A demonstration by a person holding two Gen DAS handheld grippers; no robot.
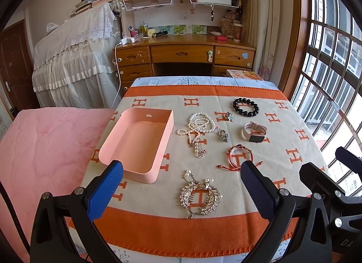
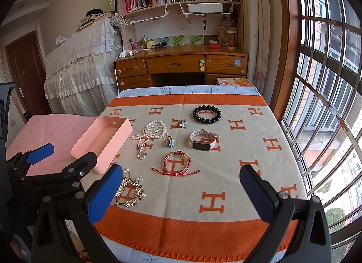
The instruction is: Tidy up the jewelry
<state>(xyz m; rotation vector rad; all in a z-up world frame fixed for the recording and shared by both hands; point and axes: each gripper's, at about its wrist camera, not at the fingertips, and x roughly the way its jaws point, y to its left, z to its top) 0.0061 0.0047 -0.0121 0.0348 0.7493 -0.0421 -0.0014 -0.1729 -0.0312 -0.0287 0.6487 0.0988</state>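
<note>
Both grippers hover above the near edge of the tabletop (image 2: 226, 235), which carries an orange-and-beige blanket. The left gripper (image 1: 181, 172) has its jaws released and spread wide, holding nothing; the right gripper (image 2: 181, 177) likewise, jaws released and empty.

The pink tray (image 1: 138, 143) sits at the left edge of the tabletop, open and empty, its near corner partly covered by the left gripper's blue finger. Just beside its right wall lies the pearl necklace (image 1: 200, 127), coiled. The black bead bracelet (image 2: 207, 113) lies toward the far edge. The watch (image 2: 203, 139) lies nearer than the bracelet and apart from it. Two small flower pieces (image 1: 228, 116) lie between the pearls and these. The red cord bracelet (image 2: 177, 164) sits mid-tabletop. The rhinestone hair comb (image 1: 200, 195) lies nearest the near edge, between the left jaws.

The right half of the tabletop shows bare blanket up to the right edge. In the right wrist view the comb is partly hidden behind a blue finger. Fine detail of the flower pieces cannot be made out.
</note>
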